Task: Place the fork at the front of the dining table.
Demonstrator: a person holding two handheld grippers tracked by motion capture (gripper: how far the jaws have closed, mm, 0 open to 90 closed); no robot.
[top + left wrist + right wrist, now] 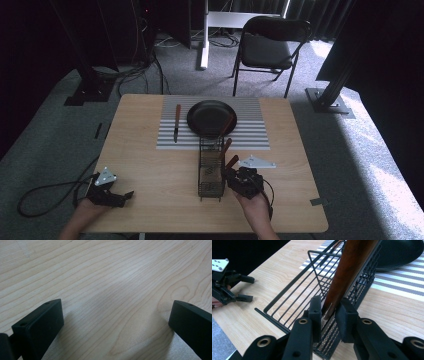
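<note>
At the frame's centre, the right gripper (329, 311) grasps a brown wooden utensil handle (349, 267) (stiff, probably light, somewhat smooth) standing in the black wire basket (294, 297). The left gripper (116, 322), jaws apart, holds nothing.

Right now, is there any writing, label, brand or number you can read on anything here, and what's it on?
None: no readable text in any view.
The black plate, striped placemat, wire basket, knife and the wooden handle in the right tongs carry no visible marking.
The left tongs' grey plate shows dots, no characters.
</note>
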